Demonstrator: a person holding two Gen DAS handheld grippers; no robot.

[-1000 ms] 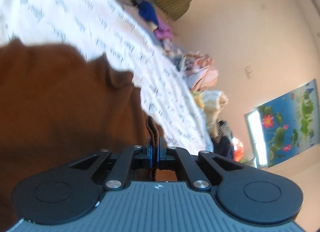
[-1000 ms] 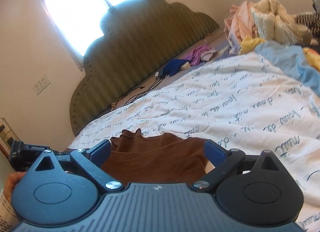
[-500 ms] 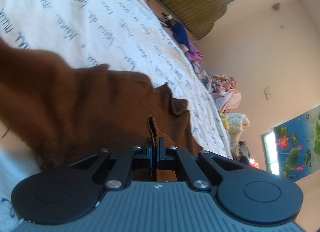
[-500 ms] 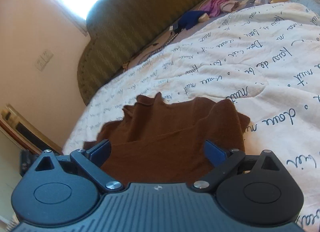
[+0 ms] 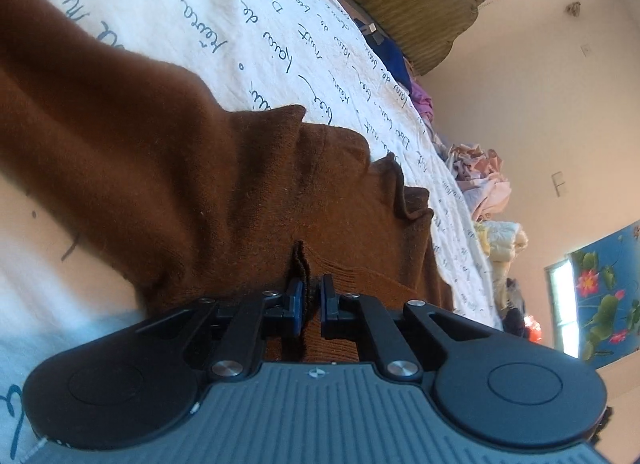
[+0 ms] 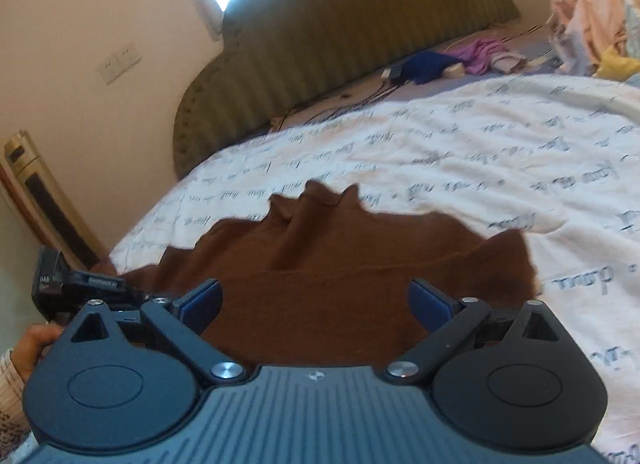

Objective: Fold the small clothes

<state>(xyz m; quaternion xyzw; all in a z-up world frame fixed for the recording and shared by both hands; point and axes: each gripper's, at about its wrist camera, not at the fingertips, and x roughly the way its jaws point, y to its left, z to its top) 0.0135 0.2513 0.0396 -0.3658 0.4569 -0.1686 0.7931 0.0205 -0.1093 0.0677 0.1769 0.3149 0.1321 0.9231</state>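
While the brown garment (image 6: 344, 264) lies spread on the bed's script-printed sheet (image 6: 500, 151), both tools sit at its near edge. Left tongs (image 5: 309, 302): blue pads slightly apart, a ridge of the brown knit standing between them, touching one pad at least; looks loosened, not firmly clamped. Right tongs (image 6: 316, 304): spread wide, nothing between them, hovering over the near hem. Garment runs away from the right tongs toward the green headboard (image 6: 340, 43), ruffled collar at the far end; its wider span goes side to side. From the left view the cloth stretches forward and off to the left. Left tool is nearer the fabric, in contact; right is just above it. Next move likely turns on the right tongs dropping onto the hem straight ahead. No containers; only loose clothes piled (image 6: 592, 23) far right by the headboard.
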